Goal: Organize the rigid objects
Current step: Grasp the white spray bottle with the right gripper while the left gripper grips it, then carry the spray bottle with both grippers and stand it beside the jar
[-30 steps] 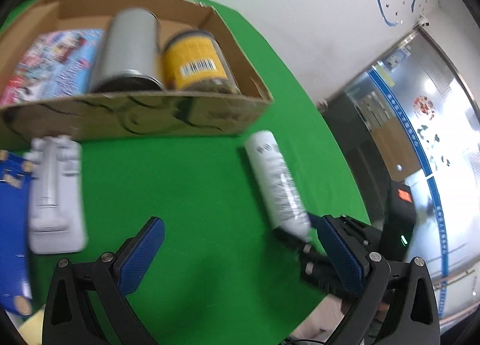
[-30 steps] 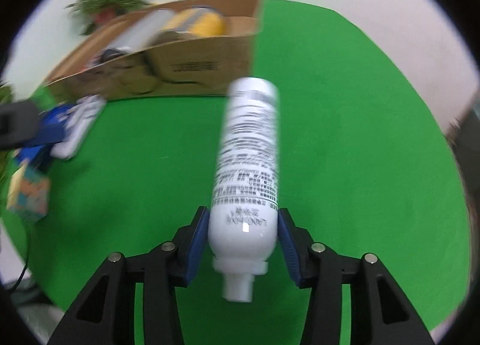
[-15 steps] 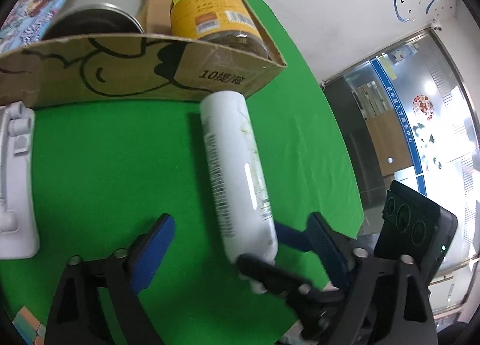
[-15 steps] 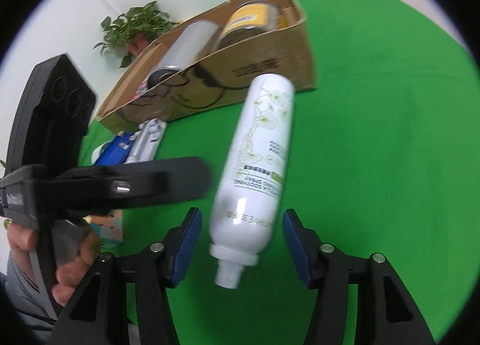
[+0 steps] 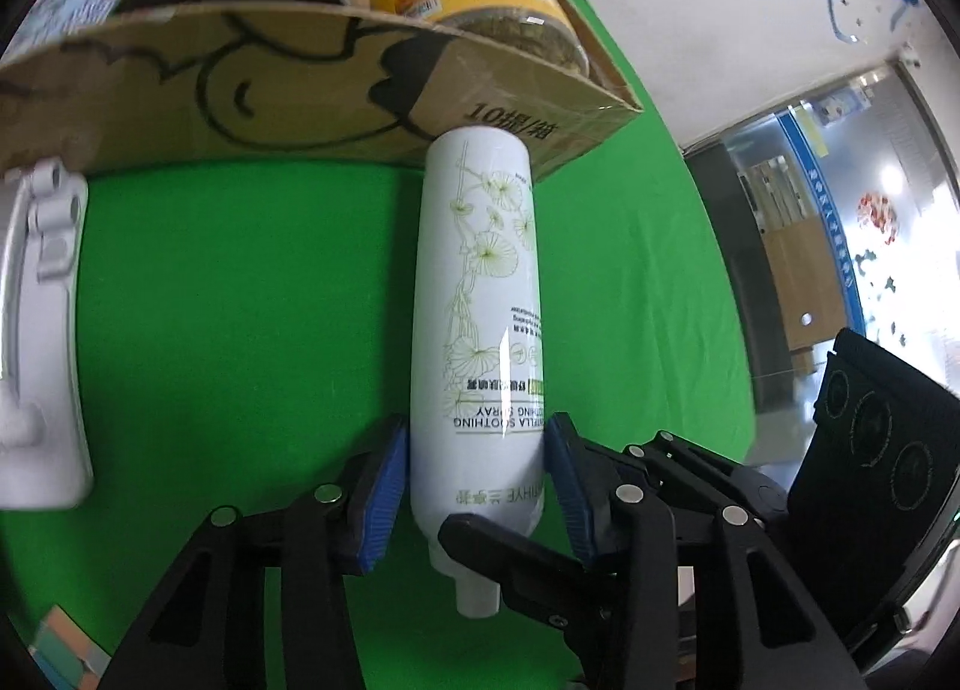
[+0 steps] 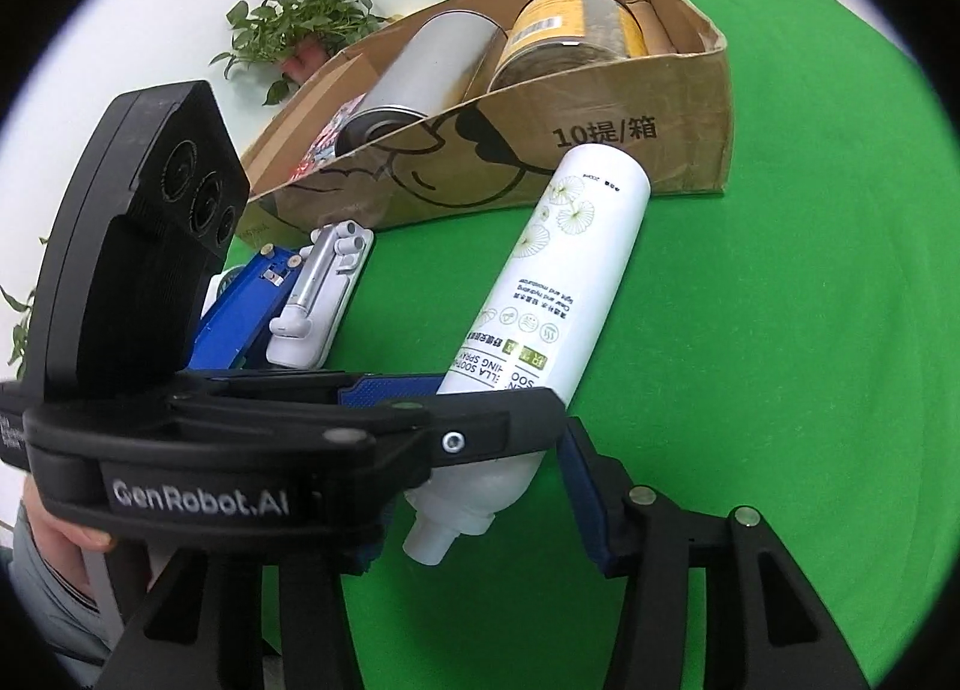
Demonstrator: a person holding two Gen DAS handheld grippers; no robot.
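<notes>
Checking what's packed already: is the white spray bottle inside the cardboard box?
No, the white spray bottle lies outside the cardboard box.

- A white cylindrical spray bottle with pale green flower prints lies tilted, neck toward the camera, base near the box.
- The right gripper has blue pads; the right pad stands just beside the bottle's shoulder, the left one is hidden.
- The left gripper, black with "GenRobot.AI" lettering, crosses from the left and clamps the bottle's lower body; its jaws have just been closing on the bottle.
- A brown cardboard box holds a silver metal can and a yellow-labelled jar, both lying on their sides.
- A white plastic hinged device lies on a blue flat object on the green table cover.
- A leafy green plant stands behind.
</notes>
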